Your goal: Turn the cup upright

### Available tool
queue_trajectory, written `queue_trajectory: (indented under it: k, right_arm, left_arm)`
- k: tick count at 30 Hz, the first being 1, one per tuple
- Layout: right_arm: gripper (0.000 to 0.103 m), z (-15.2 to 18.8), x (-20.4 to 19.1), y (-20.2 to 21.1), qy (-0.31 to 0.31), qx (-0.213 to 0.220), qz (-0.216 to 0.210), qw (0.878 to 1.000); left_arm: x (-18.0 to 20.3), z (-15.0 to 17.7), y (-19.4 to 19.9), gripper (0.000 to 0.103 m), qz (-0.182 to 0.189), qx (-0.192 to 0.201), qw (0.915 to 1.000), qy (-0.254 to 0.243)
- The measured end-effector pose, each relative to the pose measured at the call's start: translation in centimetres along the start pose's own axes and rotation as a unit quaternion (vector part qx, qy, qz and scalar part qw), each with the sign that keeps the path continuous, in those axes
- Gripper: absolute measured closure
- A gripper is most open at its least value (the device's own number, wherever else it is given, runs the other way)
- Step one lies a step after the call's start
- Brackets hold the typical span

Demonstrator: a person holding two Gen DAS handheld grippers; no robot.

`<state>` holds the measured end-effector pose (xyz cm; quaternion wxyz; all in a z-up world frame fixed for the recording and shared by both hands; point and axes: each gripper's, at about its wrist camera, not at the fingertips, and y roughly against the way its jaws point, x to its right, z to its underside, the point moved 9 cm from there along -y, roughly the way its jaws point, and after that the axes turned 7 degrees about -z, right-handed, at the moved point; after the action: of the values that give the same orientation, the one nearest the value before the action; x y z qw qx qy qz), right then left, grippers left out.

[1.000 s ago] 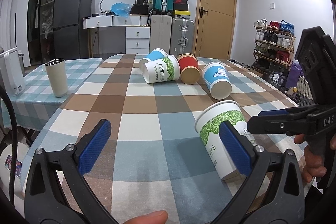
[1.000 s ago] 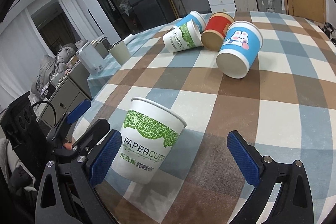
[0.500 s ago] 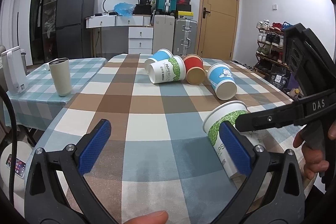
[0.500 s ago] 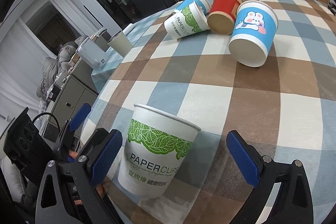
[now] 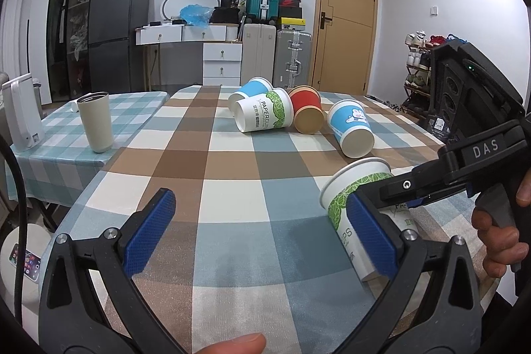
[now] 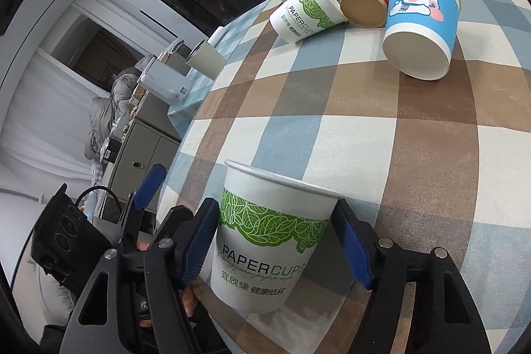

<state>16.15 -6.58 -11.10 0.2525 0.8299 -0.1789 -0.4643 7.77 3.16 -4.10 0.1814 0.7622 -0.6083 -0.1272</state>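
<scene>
A white paper cup with green leaves (image 6: 265, 251) stands mouth-up near the table's front right edge. My right gripper (image 6: 275, 241) is shut on it, one blue pad on each side of its wall. The same cup (image 5: 348, 198) shows in the left wrist view, leaning, with the right gripper (image 5: 431, 188) across it. My left gripper (image 5: 262, 231) is open and empty, low over the table, its right pad just in front of the cup.
Several cups lie on their sides mid-table: a white-green one (image 5: 265, 115), a red one (image 5: 307, 115), a blue bunny cup (image 5: 351, 128), another blue one (image 5: 252, 88). A beige tumbler (image 5: 96, 121) and a white appliance (image 5: 21, 115) stand on the left side table.
My right gripper has closed its jaws onto the white-green cup, which was standing free between them. The left gripper has stayed open, and its view has shifted a little.
</scene>
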Motion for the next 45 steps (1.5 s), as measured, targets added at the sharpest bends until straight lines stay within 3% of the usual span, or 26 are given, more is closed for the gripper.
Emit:
queue_trajectory:
  k: [5,8,13,20,28,40,45]
  right_arm:
    - [0.033,-0.4,-0.7,1.3,0.031,0.033,0.014,0.999]
    - [0.033,-1.0,-1.4,2.4,0.08,0.072,0.054,0.993]
    - [0.033,-2.3,-2.1,3.6,0.162,0.136,0.138,0.968]
    - [0.032,-4.2,-1.5,3.7,0.185,0.168,0.189,0.949]
    - [0.033,-4.3,-0.7,1.8,0.203,0.154,0.219,0.942]
    - [0.036,-0.8,-1.8,2.8,0.232,0.119,0.201,0.944]
    - [0.037,0.5,-2.0,2.6,0.259,0.108,0.207,0.937]
  left_arm:
    - [0.0,0.0,0.0,0.0,-0.001,0.0,1.0,0.0]
    - [0.1,0.1,0.0,0.0,-0.001,0.0,1.0,0.001]
    - [0.2,0.1,0.0,0.0,-0.001,0.0,1.0,0.002]
    - [0.2,0.1,0.0,0.0,-0.001,0.0,1.0,0.002]
    - [0.2,0.1,-0.1,0.0,-0.001,0.0,1.0,0.001]
    - [0.2,0.1,0.0,0.0,-0.001,0.0,1.0,0.002]
    - [0.1,0.1,-0.1,0.0,-0.001,0.001,1.0,0.002]
